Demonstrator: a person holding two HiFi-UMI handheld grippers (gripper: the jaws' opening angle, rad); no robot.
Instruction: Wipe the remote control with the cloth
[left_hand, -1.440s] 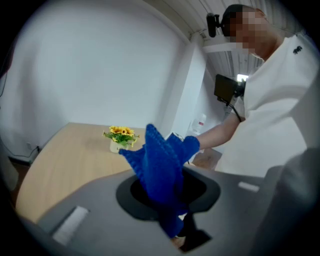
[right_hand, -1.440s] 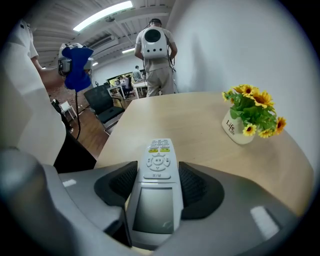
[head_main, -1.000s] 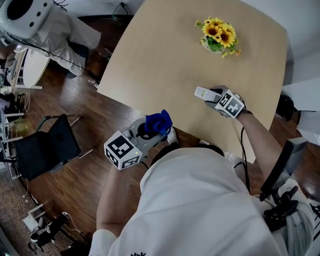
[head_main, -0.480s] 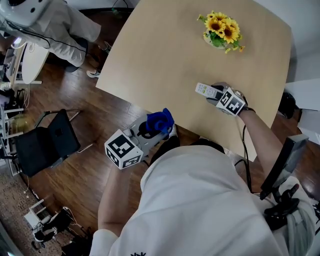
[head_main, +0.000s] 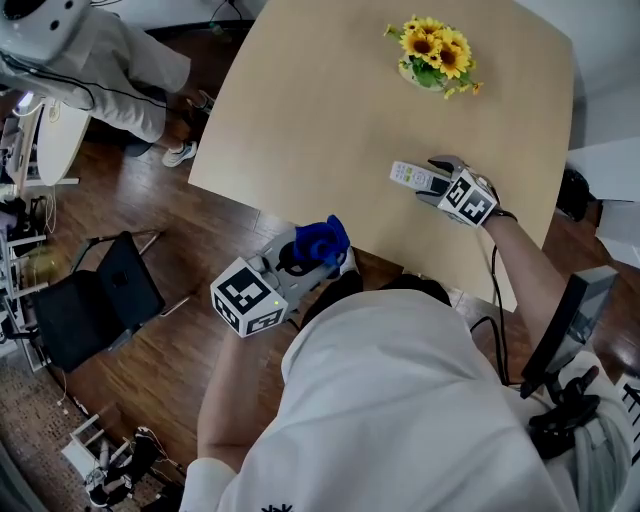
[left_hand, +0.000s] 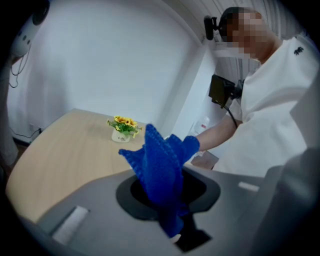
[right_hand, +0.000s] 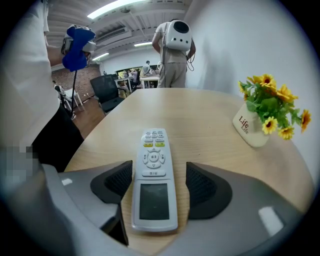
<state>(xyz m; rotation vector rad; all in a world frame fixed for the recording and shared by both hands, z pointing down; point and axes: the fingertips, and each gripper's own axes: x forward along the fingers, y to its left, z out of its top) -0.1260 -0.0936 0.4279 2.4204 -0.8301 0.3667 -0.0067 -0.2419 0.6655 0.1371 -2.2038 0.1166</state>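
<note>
Though little has changed since the earlier head views, the right gripper (head_main: 436, 183) and the remote control (head_main: 410, 177) now sit a touch higher in the frame, right of centre, and the sunflower pot (head_main: 432, 55) has drifted slightly left along the top edge; the left gripper (head_main: 305, 260) keeps its place at lower centre, just off the near edge of the table (head_main: 330, 110) and above the wooden floor (head_main: 190, 230). Its jaws are closed on the blue cloth (head_main: 320, 242), which stands up from between them in a crumpled, ribbed bunch. The right gripper's jaws are apart and straddle the remote control, the left pad close against its edge and a strip of bare table showing at the right pad. The remote control lies flat and face-up on the table, lengthwise between the jaws: a long white body with a grey screen at the near end, a round pad in the middle, and small buttons beyond it, two of them yellow
</note>
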